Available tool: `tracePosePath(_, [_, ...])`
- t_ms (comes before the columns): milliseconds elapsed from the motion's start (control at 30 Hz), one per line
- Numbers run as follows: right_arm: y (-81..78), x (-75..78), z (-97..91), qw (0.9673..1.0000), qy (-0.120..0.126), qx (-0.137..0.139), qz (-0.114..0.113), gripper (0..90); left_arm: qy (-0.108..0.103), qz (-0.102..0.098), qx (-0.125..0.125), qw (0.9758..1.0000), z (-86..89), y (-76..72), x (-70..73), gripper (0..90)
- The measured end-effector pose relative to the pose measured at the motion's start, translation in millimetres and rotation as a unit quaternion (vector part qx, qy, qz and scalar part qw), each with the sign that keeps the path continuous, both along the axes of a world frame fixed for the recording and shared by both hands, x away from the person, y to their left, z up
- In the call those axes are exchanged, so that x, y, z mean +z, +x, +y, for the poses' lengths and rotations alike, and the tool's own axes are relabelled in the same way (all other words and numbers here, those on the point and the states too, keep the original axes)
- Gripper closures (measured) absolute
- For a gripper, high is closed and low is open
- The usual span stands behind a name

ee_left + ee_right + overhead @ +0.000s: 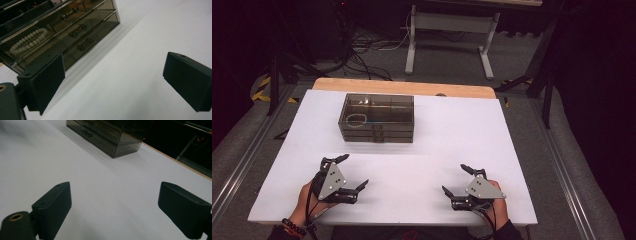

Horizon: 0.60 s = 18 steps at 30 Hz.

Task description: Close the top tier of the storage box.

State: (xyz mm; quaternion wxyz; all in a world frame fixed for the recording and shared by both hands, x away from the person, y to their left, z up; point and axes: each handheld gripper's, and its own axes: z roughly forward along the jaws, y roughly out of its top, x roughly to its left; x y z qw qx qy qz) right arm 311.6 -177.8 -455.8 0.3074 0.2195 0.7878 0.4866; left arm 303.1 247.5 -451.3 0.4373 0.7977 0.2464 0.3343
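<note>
A smoked transparent drawer box stands at the back middle of the white table. It has three stacked drawers with metal handles, all pushed in. A white bead bracelet lies in the top drawer, at its left end. My left gripper rests near the front left edge, open and holding nothing, its jaws pointing toward the box. My right gripper rests near the front right edge, also open with nothing between its jaws. The box's right corner shows far ahead in the right gripper view.
A strip of bare wood shows along the table's far edge. Beyond it stand a white desk frame and loose cables on the floor. Metal rails run along both sides of the table.
</note>
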Motion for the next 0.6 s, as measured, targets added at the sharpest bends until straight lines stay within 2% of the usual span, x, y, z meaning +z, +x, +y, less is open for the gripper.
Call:
tracePosePath(200, [0.0,-0.1,-0.3,1.0000,0.000,0.001,0.000,12.0,0.004,0.013,-0.004,0.9999,-0.8,-1.0,-5.7,4.8])
tracePosePath(600, [-0.8,0.4,-0.3,1.0000,-0.004,0.001,-0.003,12.0,0.004,0.012,-0.011,0.9999,-2.1,-1.9,-6.0,4.8])
